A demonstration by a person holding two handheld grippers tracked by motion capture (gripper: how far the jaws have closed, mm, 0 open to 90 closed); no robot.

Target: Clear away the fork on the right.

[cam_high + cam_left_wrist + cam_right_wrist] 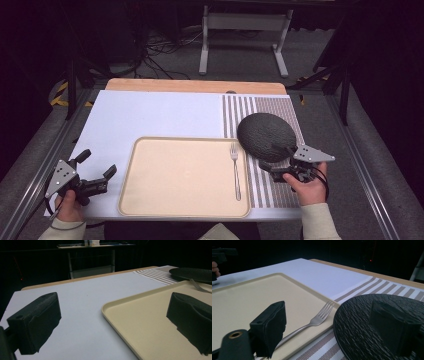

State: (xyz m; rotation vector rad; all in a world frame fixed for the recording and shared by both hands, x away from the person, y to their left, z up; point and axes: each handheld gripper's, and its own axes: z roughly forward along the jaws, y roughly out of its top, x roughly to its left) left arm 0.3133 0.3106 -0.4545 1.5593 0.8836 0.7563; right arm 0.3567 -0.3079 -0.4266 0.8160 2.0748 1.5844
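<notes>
Setting stage, judged: round dark textured plate (pixel 266 136) approached by wide right tongs (pixel 281 159); a rim grasp is required. Left tongs (pixel 98 169) held wide.

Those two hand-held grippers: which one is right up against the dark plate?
The right gripper, the one in the person's right hand. Its open jaws reach the near rim of the dark plate, while the left gripper hovers open beside the beige tray.
</notes>
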